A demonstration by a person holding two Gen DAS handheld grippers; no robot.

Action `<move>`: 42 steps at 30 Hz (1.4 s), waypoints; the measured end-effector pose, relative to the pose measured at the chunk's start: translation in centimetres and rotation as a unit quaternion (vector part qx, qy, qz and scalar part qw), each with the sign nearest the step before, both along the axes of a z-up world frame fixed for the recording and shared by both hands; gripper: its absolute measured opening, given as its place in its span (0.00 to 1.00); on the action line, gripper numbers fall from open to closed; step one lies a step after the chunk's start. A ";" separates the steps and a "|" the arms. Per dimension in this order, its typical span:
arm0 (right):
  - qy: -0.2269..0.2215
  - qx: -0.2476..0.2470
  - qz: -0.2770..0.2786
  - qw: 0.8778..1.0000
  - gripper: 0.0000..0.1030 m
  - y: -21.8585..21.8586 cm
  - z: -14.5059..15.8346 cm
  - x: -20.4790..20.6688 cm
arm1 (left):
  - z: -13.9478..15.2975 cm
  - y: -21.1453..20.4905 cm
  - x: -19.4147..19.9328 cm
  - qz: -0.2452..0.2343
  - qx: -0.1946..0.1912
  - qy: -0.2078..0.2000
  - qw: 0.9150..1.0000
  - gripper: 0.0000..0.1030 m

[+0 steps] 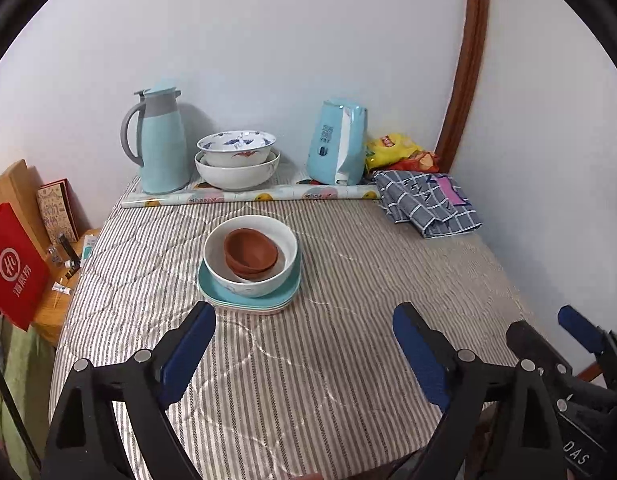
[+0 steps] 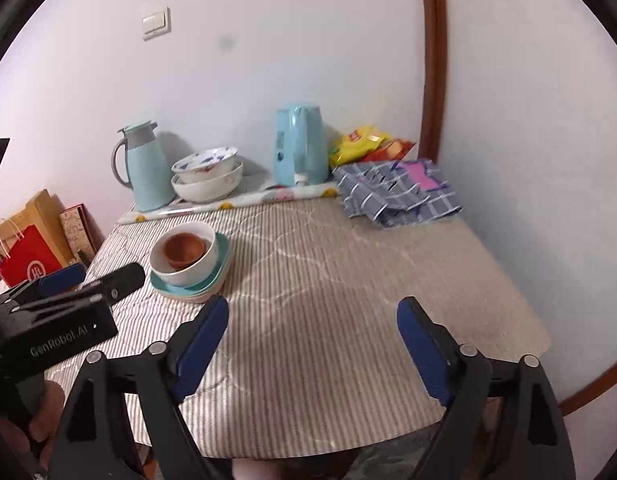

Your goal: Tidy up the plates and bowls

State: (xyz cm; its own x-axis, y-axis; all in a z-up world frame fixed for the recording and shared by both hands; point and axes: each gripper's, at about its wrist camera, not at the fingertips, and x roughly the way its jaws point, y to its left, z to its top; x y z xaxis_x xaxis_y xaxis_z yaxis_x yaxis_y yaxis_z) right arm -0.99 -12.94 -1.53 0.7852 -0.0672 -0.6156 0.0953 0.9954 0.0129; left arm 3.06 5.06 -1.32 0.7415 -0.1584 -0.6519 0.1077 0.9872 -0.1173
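Two nested brown bowls sit inside a white bowl, which rests on stacked teal and pale plates on the striped table. The stack also shows in the right wrist view. A blue-patterned bowl sits in a larger white bowl at the back. My left gripper is open and empty, just in front of the plate stack. My right gripper is open and empty over the table's front middle, to the right of the stack.
At the back stand a light-blue thermos jug, a blue tissue pack, a rolled patterned sheet, snack bags and a folded checked cloth. A red bag and boxes stand left of the table. Walls close behind and right.
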 end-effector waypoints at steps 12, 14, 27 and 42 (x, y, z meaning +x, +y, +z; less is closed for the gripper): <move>-0.006 0.012 -0.029 1.000 0.85 -2.5 0.2 -1.9 | 0.7 -0.6 -2.0 0.009 0.005 -0.012 1.000 0.88; -0.007 0.011 -0.032 0.999 0.85 -2.6 0.1 -2.1 | 0.8 -0.7 -2.2 0.010 0.008 -0.013 1.000 0.88; -0.005 0.006 -0.037 0.999 0.85 -2.6 -0.2 -2.4 | 0.5 -1.5 -2.7 0.006 0.020 -0.011 1.000 0.88; -0.003 0.001 -0.040 0.999 0.85 -2.4 -0.3 -2.5 | 0.4 -0.8 -3.1 0.011 0.009 -0.010 1.000 0.88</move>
